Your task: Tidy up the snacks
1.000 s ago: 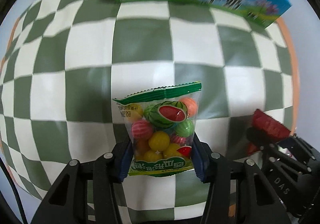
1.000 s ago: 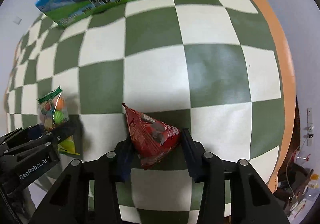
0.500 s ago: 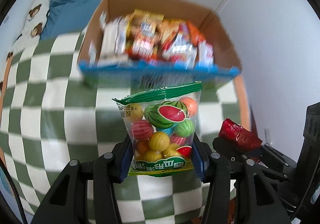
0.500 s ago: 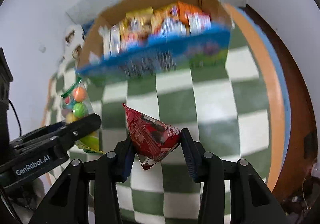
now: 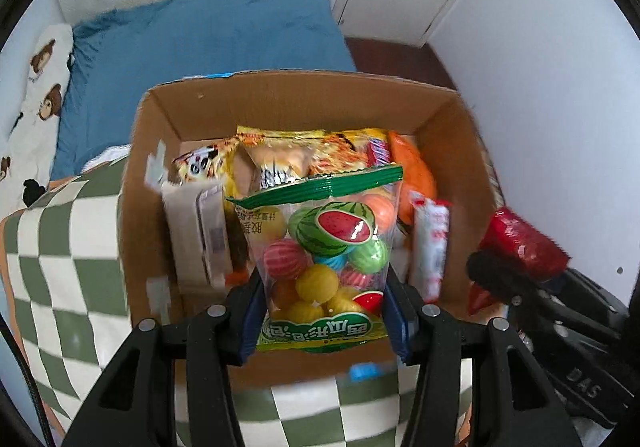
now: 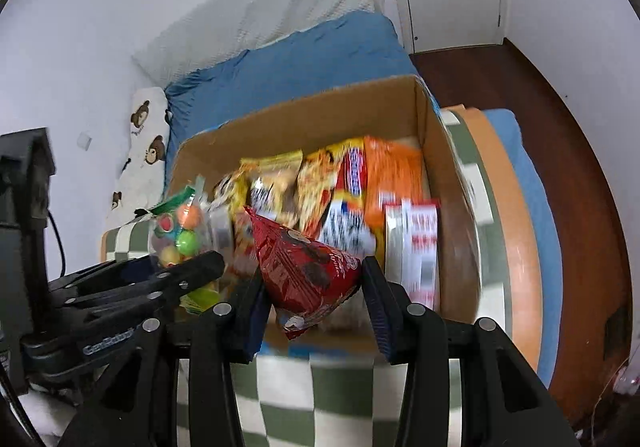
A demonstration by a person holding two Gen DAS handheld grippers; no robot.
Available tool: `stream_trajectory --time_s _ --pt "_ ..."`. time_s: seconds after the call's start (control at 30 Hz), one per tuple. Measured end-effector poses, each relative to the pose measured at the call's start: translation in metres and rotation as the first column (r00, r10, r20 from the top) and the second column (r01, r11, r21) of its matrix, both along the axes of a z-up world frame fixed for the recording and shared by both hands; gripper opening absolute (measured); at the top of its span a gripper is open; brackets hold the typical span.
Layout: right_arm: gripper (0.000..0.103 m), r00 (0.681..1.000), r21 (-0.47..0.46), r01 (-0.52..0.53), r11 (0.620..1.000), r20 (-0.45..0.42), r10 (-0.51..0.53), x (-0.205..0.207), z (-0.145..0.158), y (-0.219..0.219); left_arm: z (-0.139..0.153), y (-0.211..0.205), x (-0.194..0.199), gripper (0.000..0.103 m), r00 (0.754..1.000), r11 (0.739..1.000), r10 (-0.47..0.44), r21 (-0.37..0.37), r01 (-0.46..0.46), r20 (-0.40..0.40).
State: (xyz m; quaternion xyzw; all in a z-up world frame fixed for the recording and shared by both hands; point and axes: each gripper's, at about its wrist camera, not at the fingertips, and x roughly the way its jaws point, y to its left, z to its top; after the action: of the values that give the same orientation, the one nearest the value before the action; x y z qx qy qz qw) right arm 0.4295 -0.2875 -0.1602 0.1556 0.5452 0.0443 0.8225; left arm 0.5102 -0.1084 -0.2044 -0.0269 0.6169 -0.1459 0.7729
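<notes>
You've swung both grippers up from the green-white checked cloth to over the brown cardboard snack box. Left gripper clamps the clear fruit-gum candy bag, right gripper the red foil snack pouch; both w/ loads above the box, ready to drop in.

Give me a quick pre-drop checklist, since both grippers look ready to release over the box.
1. Left gripper clamped on fruit candy bag: ok.
2. Right gripper clamped on red snack packet: ok.
3. Both snacks above the open cardboard box: ok.
4. Free room among the packed snacks: cannot tell; the box looks crowded.
5. Grippers clear of each other: ok; they are side by side and apart.
</notes>
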Motion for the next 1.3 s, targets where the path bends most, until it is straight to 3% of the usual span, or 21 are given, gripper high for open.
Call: stream_trajectory --time_s 0.23,0.6,0.7,0.8,1.03,1.3 --pt "0.046 0.994 -0.03 -0.014 0.999 -0.108 0.011 0.077 -0.042 -0.003 -0.05 0.001 0.077 0.048 0.989 0.999 0.03 0.033 -0.026 -0.142" --pt "0.047 0.975 -0.062 -0.034 0.997 -0.222 0.02 0.12 -0.095 -0.001 -0.091 -0.004 0.105 0.049 0.973 0.997 0.027 0.082 -0.008 -0.229" --pt "0.053 0.968 -0.067 -0.037 0.997 -0.251 0.019 0.125 -0.103 0.0 -0.094 -0.005 0.108 0.052 0.968 0.997 0.038 0.074 -0.02 -0.249" --pt "0.068 0.962 -0.076 -0.027 0.997 -0.272 0.006 0.127 -0.11 -0.002 -0.091 -0.003 0.111 0.061 0.969 0.998 0.041 0.062 -0.026 -0.244" --pt "0.091 0.962 -0.1 -0.01 0.995 -0.273 -0.018 0.122 -0.103 -0.011 -0.07 0.001 0.099 0.087 0.988 0.994 0.027 0.109 -0.011 -0.149" --pt "0.097 0.974 -0.173 -0.025 0.985 -0.225 -0.015 0.1 -0.083 -0.01 -0.051 0.011 0.069 0.102 0.998 0.991 0.03 0.135 -0.022 -0.061"
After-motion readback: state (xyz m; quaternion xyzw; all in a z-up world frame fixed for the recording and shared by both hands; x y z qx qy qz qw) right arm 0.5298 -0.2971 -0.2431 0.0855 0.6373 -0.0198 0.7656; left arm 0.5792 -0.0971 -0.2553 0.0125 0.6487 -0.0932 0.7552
